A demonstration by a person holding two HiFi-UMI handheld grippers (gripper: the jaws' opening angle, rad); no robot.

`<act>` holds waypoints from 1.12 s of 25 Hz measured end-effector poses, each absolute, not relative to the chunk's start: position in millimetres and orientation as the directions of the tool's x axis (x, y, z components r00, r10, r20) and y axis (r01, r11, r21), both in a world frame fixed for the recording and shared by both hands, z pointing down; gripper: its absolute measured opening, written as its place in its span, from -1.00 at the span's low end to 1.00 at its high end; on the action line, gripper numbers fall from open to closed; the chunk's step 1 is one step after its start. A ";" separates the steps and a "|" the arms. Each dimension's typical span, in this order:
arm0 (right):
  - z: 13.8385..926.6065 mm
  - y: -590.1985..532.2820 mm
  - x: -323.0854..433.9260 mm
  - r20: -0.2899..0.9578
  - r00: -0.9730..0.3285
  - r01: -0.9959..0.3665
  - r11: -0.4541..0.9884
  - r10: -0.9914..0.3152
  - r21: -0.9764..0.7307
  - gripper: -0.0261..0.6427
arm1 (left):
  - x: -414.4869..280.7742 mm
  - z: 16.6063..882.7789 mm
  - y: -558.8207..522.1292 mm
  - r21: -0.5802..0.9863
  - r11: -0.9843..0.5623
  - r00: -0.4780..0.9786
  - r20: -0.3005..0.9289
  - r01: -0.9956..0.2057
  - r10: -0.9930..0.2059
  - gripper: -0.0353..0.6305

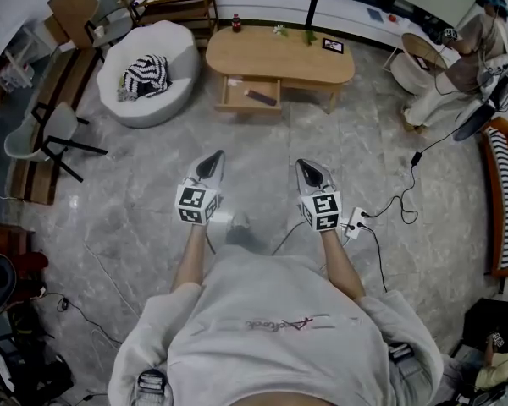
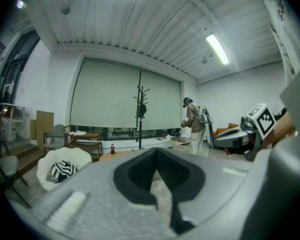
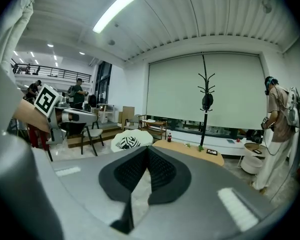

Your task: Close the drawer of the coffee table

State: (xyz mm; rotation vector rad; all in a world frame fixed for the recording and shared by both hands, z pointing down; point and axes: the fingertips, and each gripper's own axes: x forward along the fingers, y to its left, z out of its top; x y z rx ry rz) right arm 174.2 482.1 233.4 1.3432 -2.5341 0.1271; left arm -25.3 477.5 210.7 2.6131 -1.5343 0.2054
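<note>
Here: left gripper (image 1: 212, 163) jaws pressed together, empty; right gripper (image 1: 309, 172) likewise closed, empty; both side by side over marble floor (image 1: 135, 184), well apart from coffee table (image 1: 279, 53); drawer (image 1: 250, 94) stands pulled out on table's near side, dark flat item (image 1: 261, 97) inside; bottle (image 1: 235, 23) on tabletop; white armchair (image 1: 148, 70) left of table.

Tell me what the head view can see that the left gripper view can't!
Only the head view: the open drawer under the coffee table, with a dark thing lying inside. Only the left gripper view: the ceiling lamp and the big window blind. Both: the white armchair with its striped cushion, the bottle on the table, and a person standing at the right.
</note>
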 end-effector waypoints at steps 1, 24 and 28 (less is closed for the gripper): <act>232.5 471.9 169.7 0.279 -0.530 -0.825 0.564 -0.800 0.049 -0.90 | -30.1 209.8 467.5 0.022 -0.488 0.484 0.169 -0.873 -0.859 -0.89; 225.8 271.2 64.8 0.292 -0.481 -0.854 0.517 -0.826 0.054 -0.90 | -131.9 207.6 259.1 0.050 -0.544 0.544 0.157 -0.838 -0.824 -0.89; 231.2 255.7 58.3 0.301 -0.465 -0.863 0.502 -0.833 0.056 -0.91 | -136.7 213.8 238.9 0.056 -0.561 0.562 0.161 -0.826 -0.811 -0.89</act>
